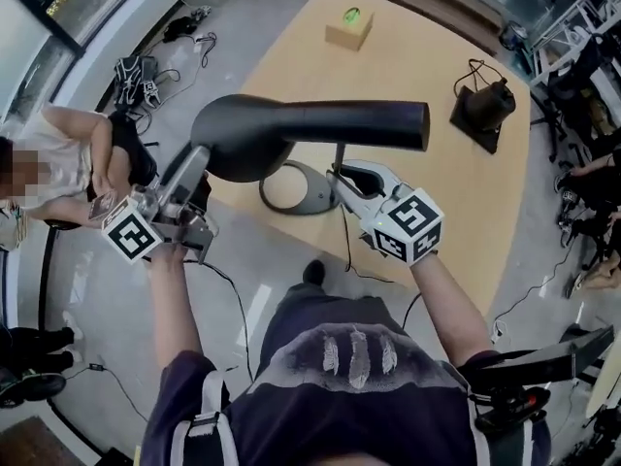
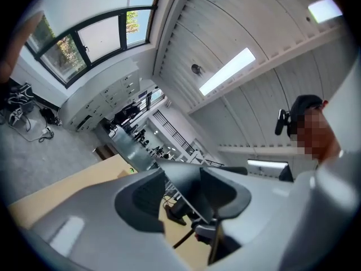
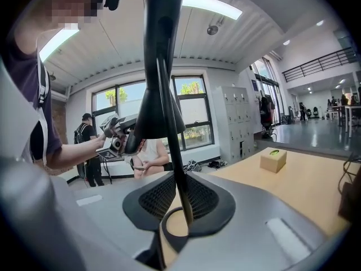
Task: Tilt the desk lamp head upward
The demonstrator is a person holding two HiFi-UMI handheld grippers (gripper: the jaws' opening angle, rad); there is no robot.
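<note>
A black desk lamp stands on the wooden table [image 1: 437, 202], its long head [image 1: 310, 129] lying about level above a grey ring base [image 1: 291, 190]. My left gripper [image 1: 202, 157] is at the head's wide left end, and the dark shade wall [image 2: 189, 176] sits pinched between its pads. My right gripper [image 1: 338, 175] is shut on the thin black stem [image 1: 339, 156] just above the base. In the right gripper view the stem [image 3: 176, 168] runs up between the pads to the lamp head [image 3: 161, 66]. The left gripper [image 3: 115, 131] shows behind it.
A small yellow box [image 1: 349, 27] sits at the table's far end. A black device with a cable [image 1: 482, 112] stands at the right. A person [image 1: 68, 168] sits on the left. Bags and cables [image 1: 146, 71] lie on the floor.
</note>
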